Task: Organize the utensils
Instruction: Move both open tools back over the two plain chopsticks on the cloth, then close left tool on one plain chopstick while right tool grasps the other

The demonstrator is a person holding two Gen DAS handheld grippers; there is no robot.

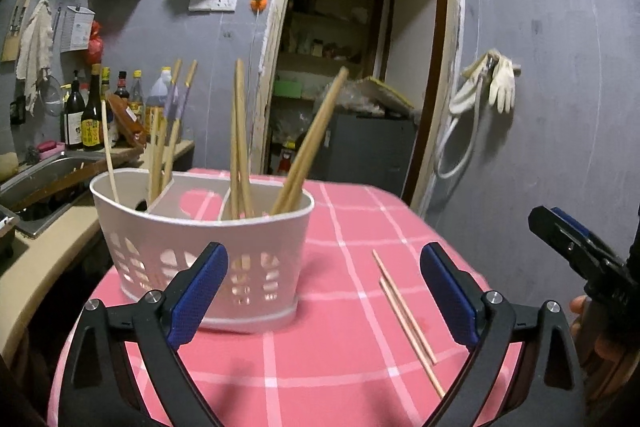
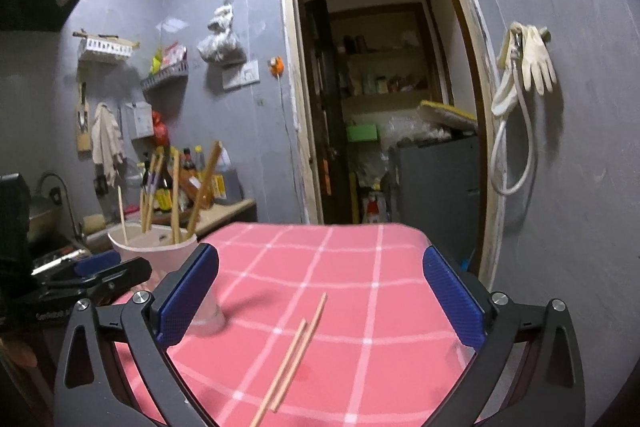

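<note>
A white slotted utensil basket (image 1: 208,255) with a divider stands on the pink checked table (image 1: 340,355), holding several wooden chopsticks upright (image 1: 240,143). A loose pair of chopsticks (image 1: 406,315) lies on the cloth to its right. My left gripper (image 1: 324,291) is open and empty, just in front of the basket. My right gripper (image 2: 320,299) is open and empty, with the loose chopsticks (image 2: 294,351) lying between its fingers on the table below. The basket (image 2: 160,259) sits at its left, behind the left gripper (image 2: 108,275).
A counter with a steel sink (image 1: 44,183) and sauce bottles (image 1: 92,115) runs along the left. An open doorway (image 1: 360,67) to a storeroom is behind the table. Gloves and a hose (image 1: 492,87) hang on the right wall.
</note>
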